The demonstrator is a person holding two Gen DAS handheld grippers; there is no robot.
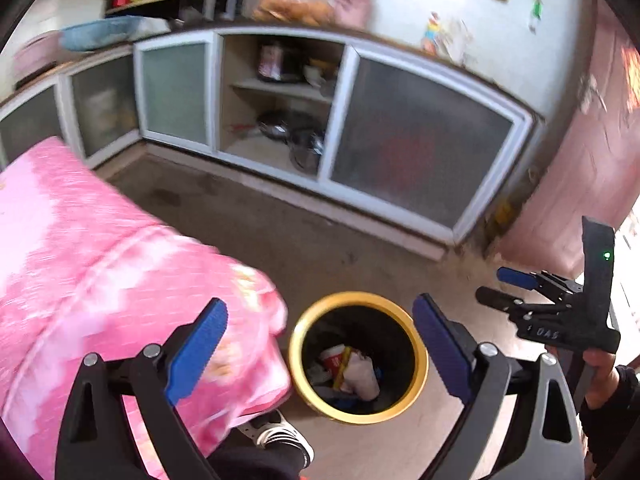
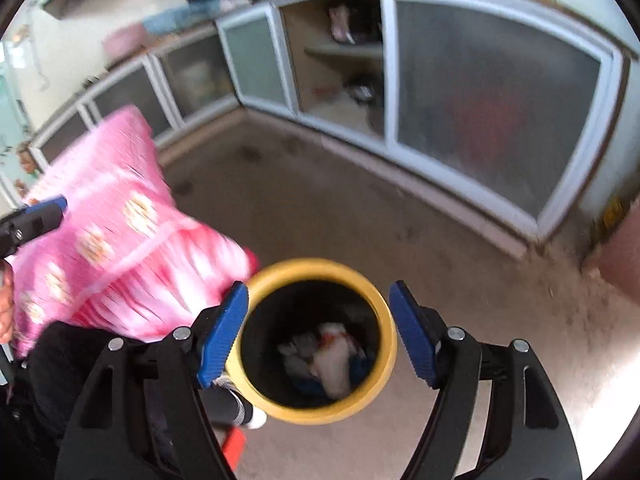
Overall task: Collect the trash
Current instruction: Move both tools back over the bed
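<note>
Two sets of tongs hang over a bin (image 1: 358, 358) with a yellow rim that stands on the floor (image 1: 256, 224). The left tongs (image 1: 320, 354) are spread wide, their blue pads on either side of the bin's mouth with nothing between them. The right tongs (image 2: 320, 334) are also parted, less widely, and they too hold nothing; the bin's rim shows between their pads. Inside the bin lies the trash (image 1: 352, 368): crumpled white paper, a red and white wrapper and something blue near the bottom. Just left of the bin, a pink flowered cloth (image 1: 112, 280) hangs over what it covers, its corner close to the rim. Behind the bin, across the floor, runs a low cabinet (image 1: 420, 148) with frosted sliding doors, one section open with pans inside. A shoe (image 1: 280, 434) shows below the bin.
</note>
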